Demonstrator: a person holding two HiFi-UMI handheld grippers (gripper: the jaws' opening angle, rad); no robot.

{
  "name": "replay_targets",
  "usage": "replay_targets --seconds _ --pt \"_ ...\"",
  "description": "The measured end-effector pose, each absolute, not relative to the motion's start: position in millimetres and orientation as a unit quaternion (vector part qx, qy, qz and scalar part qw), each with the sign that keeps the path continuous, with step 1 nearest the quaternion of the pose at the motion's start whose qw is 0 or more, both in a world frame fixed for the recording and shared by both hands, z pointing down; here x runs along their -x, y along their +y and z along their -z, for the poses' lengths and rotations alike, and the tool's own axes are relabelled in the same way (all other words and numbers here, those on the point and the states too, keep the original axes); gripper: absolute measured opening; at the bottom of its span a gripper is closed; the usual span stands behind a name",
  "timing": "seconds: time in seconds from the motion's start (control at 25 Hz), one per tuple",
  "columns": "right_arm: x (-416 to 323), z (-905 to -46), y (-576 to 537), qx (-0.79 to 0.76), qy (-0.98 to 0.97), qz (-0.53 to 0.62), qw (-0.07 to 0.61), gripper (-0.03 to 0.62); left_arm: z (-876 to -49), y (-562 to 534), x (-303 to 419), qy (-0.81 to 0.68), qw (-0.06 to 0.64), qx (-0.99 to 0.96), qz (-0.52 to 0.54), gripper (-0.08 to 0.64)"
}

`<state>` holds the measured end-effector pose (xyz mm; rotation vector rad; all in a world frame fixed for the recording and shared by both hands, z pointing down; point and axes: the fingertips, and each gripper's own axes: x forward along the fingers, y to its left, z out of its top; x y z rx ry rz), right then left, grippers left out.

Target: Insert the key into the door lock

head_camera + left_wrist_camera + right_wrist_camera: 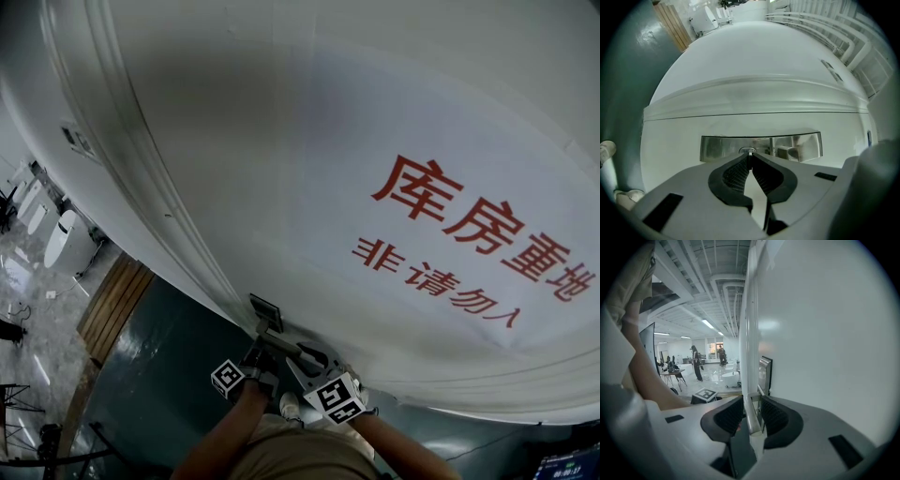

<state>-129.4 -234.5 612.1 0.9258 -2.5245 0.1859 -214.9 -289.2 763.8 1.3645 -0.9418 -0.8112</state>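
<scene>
left gripper view: the left gripper [749,159] points level at the white door [754,61]. its jaws are drawn together on the key [749,153], which shows only as a thin bright sliver, edge-on, between the ribbed pads [736,173]. the sliver meets the small oval keyhole [748,150] at lower centre of the frame, in the brushed steel lock plate [717,147]. i cannot tell how deep the blade sits.

right gripper view: the right gripper [752,399] is closed around the door handle [751,422], a pale lever running down between its pads at lower centre. the pads appear to touch it on both sides.

head view: both grippers sit at the bottom centre of the frame, just beside each other, below the red lettering [469,225].

assessment of the key: i judge it small, light and stiff. it is flat smooth metal, so it is liable to pivot or slide in the pads if the tip is loaded off-axis. the proper hold is on the flat bow, faces against the pads, with the whole blade left free ahead of the tips. the present hold looks to agree with that. the blade should tolerate a straight push but not a sideways pry at the keyhole. any resistance calls for realignment, not force.

assessment of the handle: rigid and probably sprung. the hold on its shaft looks adequate for steadying the door.
</scene>
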Motion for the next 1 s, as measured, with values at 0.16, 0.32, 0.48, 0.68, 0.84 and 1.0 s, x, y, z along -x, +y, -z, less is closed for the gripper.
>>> replay_targets --seconds 0.16,0.32,0.48,0.68,0.84,1.0 --pt "129.2 -610.7 -235.8 -0.337 -0.914 -0.066 0.218 0.121 -767.2 -294.3 211.8 -0.405 0.605 -0.59 0.35 0.032" --pt "127.4 -609.4 -235.2 -0.339 -0.913 -0.069 0.218 0.121 -766.9 -294.1 212.0 -0.403 0.604 -0.592 0.35 0.032" --pt "126.3 -608.1 -235.6 -0.338 -0.913 -0.065 0.22 0.121 -766.4 -293.5 212.0 -0.405 0.602 -0.595 0.347 0.032" --pt "126.7 -609.4 -234.8 -0.334 -0.914 -0.06 0.224 0.121 -765.9 -294.7 211.5 -0.405 0.599 -0.6 0.343 0.032" --pt "127.0 -610.1 -234.7 -0.333 -0.914 -0.06 0.224 0.121 -767.1 -295.0 211.7 -0.406 0.6 -0.599 0.342 0.032" --pt "127.9 -609.5 -235.5 -0.333 -0.914 -0.061 0.222 0.121 -766.3 -296.2 211.1 -0.403 0.601 -0.597 0.346 0.032"
